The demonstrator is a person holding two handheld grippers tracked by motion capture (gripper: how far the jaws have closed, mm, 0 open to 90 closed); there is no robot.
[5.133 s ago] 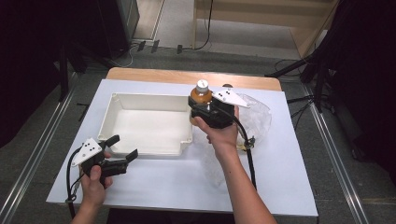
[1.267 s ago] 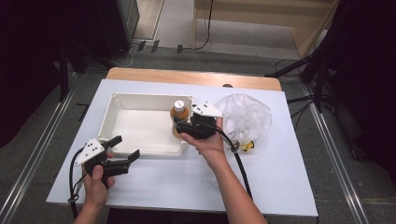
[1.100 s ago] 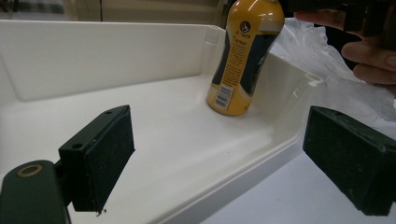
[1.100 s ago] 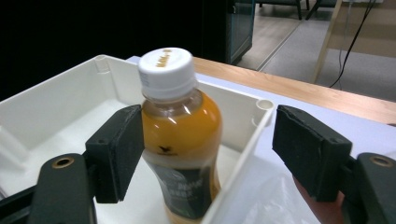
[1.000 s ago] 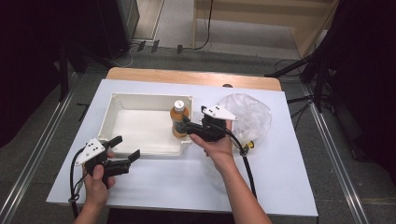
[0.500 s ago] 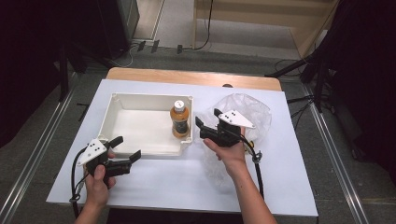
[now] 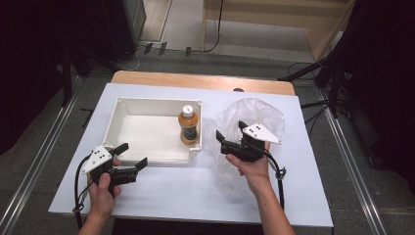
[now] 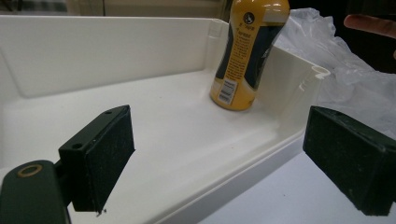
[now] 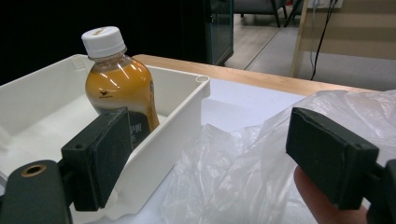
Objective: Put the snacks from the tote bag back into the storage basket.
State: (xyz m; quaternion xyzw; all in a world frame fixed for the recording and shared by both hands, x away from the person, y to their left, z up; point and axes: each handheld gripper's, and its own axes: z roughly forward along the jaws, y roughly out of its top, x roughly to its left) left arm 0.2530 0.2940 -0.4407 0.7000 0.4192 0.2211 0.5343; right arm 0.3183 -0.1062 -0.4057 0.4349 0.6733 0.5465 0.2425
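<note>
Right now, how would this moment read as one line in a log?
bottle: upright in tray | right gripper: jaws open, over bag | left gripper: jaws open

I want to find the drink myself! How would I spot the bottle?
Look at the white table, then the white tray on it. The bottle stands upright in the tray's right-hand corner, next to the crinkly clear plastic bag. It alone is orange, with a white cap.

White table top point(image 7: 161, 193), wooden edge point(image 7: 195, 81) at far side; cables point(image 7: 215, 29) on floor beyond.
</note>
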